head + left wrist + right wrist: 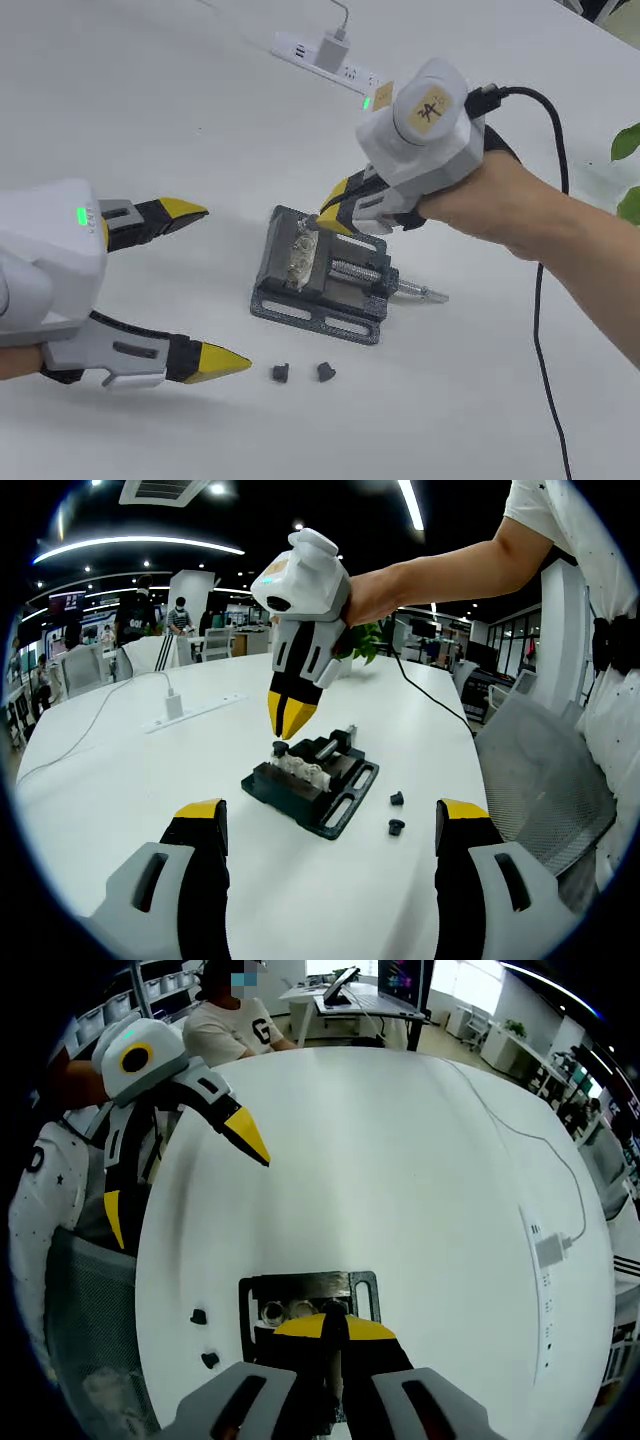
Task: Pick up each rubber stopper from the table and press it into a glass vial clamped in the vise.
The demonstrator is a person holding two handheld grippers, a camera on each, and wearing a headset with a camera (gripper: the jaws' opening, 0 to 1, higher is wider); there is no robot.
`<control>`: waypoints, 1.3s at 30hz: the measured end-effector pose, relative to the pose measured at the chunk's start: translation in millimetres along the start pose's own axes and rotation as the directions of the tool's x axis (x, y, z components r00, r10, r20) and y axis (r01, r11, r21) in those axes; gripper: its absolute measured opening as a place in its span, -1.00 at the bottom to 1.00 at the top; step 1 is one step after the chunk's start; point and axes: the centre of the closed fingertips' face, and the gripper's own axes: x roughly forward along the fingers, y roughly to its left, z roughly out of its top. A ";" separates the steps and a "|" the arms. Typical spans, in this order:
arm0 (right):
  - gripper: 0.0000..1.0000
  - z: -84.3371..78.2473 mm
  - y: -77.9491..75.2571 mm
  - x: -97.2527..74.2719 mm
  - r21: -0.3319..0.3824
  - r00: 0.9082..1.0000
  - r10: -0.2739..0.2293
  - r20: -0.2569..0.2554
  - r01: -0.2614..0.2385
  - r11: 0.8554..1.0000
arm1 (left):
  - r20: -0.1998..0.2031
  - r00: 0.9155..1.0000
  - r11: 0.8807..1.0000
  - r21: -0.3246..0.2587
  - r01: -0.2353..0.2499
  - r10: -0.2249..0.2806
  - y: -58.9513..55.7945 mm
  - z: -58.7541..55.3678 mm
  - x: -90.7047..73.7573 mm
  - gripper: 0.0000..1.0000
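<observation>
White table (150, 120), a small vise (318, 300) at its centre with a row of glass vials (297, 258) clamped in it. Head view: the right gripper (320, 222) is at the far end of the row, jaws together and tips at a vial mouth; the left gripper (226, 285) hovers well apart to the left, jaws wide apart and empty. One loose stopper (281, 373) and a second stopper (325, 372) lie near the vise. Left gripper view: a dark seated stopper (281, 748) sits at the end vial's mouth, directly under the closed tips; contact cannot be confirmed. Right gripper view: the closed tips cover that vial, and the neighbouring vials appear unplugged. Risk: an off-centre or tilted push could skew the plug, let the pointed tips slip onto the next vial, or chip the glass. Surroundings: a power strip (320, 55) at the far edge, a cable (545, 300) trailing from the right gripper, and the vise screw (420, 292) projecting to the right. Nothing lies between the left gripper and the loose stoppers, though the cable could drag across them
</observation>
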 end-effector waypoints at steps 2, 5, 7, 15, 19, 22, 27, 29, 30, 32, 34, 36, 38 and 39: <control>-1.00 0.7 0.8 0.0 0.000 1.000 -0.001 0.001 0.001 1.000 | -0.002 1.000 1.000 0.001 0.000 0.000 0.2 -0.7 0.1 0.69; -1.00 1.5 0.7 0.8 0.002 1.000 0.001 0.003 -0.001 1.000 | -0.001 1.000 1.000 -0.001 0.001 -0.001 -0.1 -0.6 0.2 0.69; -1.00 0.2 0.4 2.1 -0.001 1.000 0.001 0.000 -0.001 1.000 | -0.002 1.000 1.000 -0.002 0.001 -0.001 -0.3 -1.0 0.4 0.69; -1.00 0.3 0.0 4.5 -0.009 1.000 0.006 -0.009 -0.006 1.000 | 0.000 1.000 1.000 -0.006 -0.003 0.003 1.2 -0.3 0.1 0.68; -1.00 1.7 1.9 4.5 -0.034 1.000 0.001 -0.021 -0.001 0.999 | 0.002 1.000 1.000 -0.008 -0.001 0.001 0.9 -0.2 0.9 0.69; -1.00 1.8 1.4 4.6 -0.030 1.000 0.000 -0.021 -0.001 1.000 | 0.005 1.000 1.000 -0.005 0.001 -0.001 0.5 0.8 1.9 0.69; -1.00 3.0 1.9 4.5 -0.043 1.000 0.000 -0.028 -0.001 0.999 | 0.006 1.000 1.000 -0.004 0.006 -0.006 -0.7 1.2 4.5 0.68; -1.00 3.9 2.6 4.2 -0.045 0.999 0.006 -0.034 -0.008 0.999 | 0.009 1.000 1.000 -0.005 0.006 -0.006 -0.8 2.3 5.2 0.68; -1.00 4.4 1.2 5.0 -0.043 0.999 0.013 -0.038 -0.015 0.999 | 0.010 1.000 1.000 -0.005 0.006 -0.006 -0.9 2.7 5.6 0.68; -1.00 4.1 1.6 5.4 -0.046 0.999 0.021 -0.044 -0.023 0.999 | 0.012 1.000 1.000 -0.005 0.006 -0.006 -1.3 3.2 6.0 0.68; -1.00 5.4 2.8 5.9 -0.046 0.998 0.022 -0.052 -0.024 0.999 | 0.011 1.000 1.000 -0.005 0.006 -0.006 -1.5 3.0 6.0 0.68; -1.00 6.4 3.3 6.5 -0.049 0.997 0.026 -0.074 -0.029 0.998 | 0.010 1.000 1.000 -0.004 0.006 -0.006 -1.6 2.7 5.7 0.68; -1.00 6.3 2.3 7.0 -0.042 0.996 0.027 -0.087 -0.030 0.999 | 0.013 1.000 1.000 -0.005 0.004 -0.004 -1.3 3.3 5.0 0.68; -1.00 5.7 2.8 6.6 -0.044 0.996 0.029 -0.090 -0.034 0.998 | 0.012 1.000 1.000 -0.006 0.003 -0.003 -0.8 3.3 4.6 0.68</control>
